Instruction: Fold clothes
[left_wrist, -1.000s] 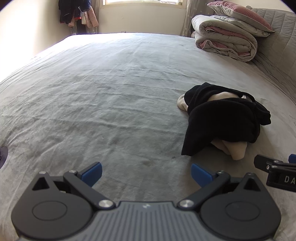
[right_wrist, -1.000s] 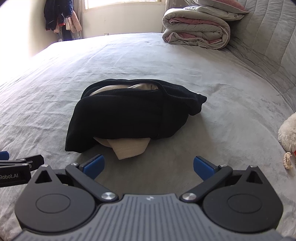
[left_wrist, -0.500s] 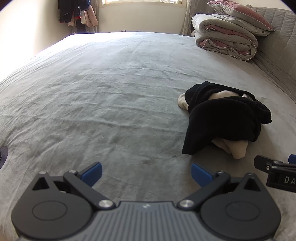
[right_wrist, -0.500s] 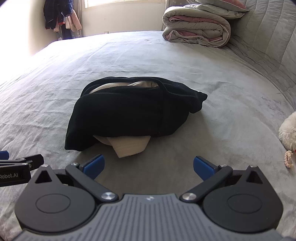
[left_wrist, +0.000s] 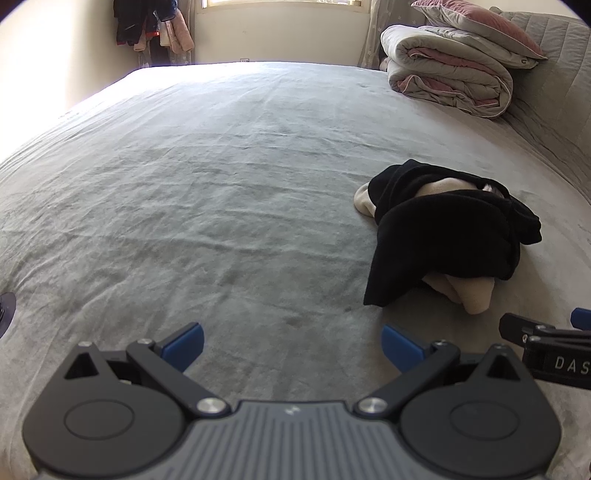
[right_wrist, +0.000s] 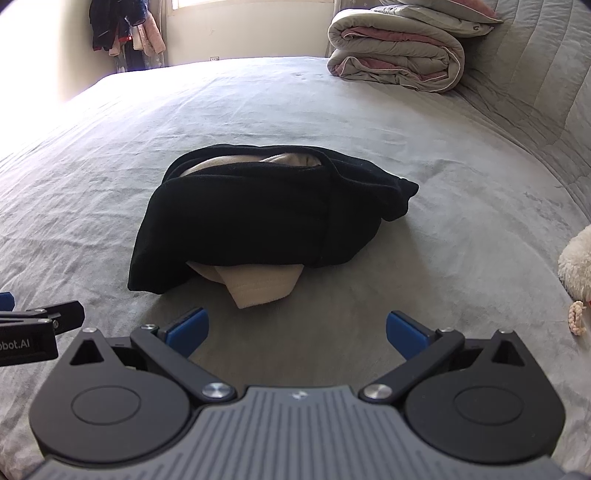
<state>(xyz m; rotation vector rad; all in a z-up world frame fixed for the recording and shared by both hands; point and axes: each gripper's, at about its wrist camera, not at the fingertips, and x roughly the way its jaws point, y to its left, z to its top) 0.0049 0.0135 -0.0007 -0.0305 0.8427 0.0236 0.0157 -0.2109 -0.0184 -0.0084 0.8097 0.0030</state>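
Bedding (left_wrist: 221, 192) is spread wide and bare ahead of the left gripper (left_wrist: 291, 341), leaving ample room for laying clothes out. Folded quilts (right_wrist: 399, 59) are stacked far beyond both jaws, out of the way. Black garment (right_wrist: 258, 218), bundled over beige cloth (right_wrist: 258, 288), lies just ahead of the right gripper (right_wrist: 295, 332). Both jaws are spread, nothing held.

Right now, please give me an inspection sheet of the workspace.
Surface: grey bed cover, lightly wrinkled.
Job's things: black garment bunched over a beige garment, unfolded.
Clutter: white fluffy toy at the right edge; dark round thing at the left edge.
Grippers: left gripper and right gripper both open, empty, above the cover.
Cables: nothing seen.
Surroundings: folded quilt, hanging clothes, window.
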